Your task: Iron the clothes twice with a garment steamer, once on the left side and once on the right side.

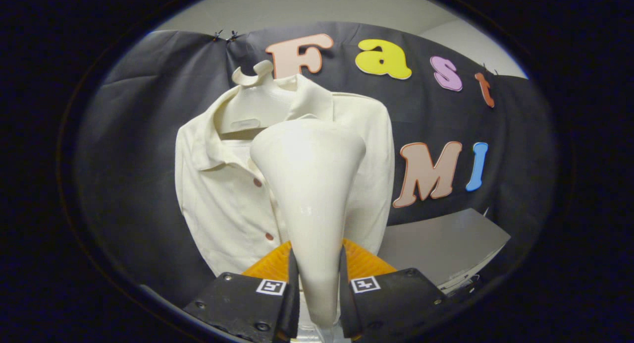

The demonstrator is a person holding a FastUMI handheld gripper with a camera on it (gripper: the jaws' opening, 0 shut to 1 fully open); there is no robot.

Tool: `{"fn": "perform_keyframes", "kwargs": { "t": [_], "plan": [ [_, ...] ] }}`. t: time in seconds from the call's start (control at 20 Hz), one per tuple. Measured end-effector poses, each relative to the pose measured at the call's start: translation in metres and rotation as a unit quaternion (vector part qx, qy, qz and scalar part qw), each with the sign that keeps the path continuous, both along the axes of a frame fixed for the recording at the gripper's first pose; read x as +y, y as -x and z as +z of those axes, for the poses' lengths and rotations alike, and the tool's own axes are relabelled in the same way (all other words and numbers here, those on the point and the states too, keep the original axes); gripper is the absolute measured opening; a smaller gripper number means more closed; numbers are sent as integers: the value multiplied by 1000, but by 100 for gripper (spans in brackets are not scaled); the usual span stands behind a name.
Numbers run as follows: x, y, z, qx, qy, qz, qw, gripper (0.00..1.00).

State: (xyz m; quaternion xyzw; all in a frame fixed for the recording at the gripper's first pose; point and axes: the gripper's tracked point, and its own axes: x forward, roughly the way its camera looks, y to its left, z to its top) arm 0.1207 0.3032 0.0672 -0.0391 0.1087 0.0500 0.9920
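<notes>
Gripper (317, 288) clamped on the narrow handle of a cream garment steamer (309, 184), both fingers (290, 293) pressed against its sides. Steamer upright between the fingers, widening from the gripped neck into a broad rounded head ahead of them. An orange ribbed part (364, 261) just behind the handle, showing on either side of it, close above the fingers.

Beyond the steamer head, a cream shirt (223, 194) on a pale hanger (252, 105), hung against the dark cloth wall (129, 174). Collar folded open, hanger hook curling above it. Button placket running down just left of the steamer, two reddish-brown buttons (257, 182) visible along it. Steamer head overlapping the middle of the shirt, covering its chest right of the placket; whether head and fabric touch cannot be told. Shirt's left half open to view, its right shoulder and sleeve edge showing past the head.

To the right, beyond the fingers, a grey desk (441, 249) below the wall cloth.
</notes>
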Motion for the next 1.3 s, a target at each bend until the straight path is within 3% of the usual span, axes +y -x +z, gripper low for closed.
{"fn": "perform_keyframes", "kwargs": {
  "t": [0.2, 0.45, 1.3],
  "plan": [
    [-21, -23, 4, 2, 16, -38, 999, 33],
    [-23, -31, -9, -12, 37, -42, 998, 34],
    [-41, -34, -142, 77, 39, -54, 995, 35]
  ]
}}
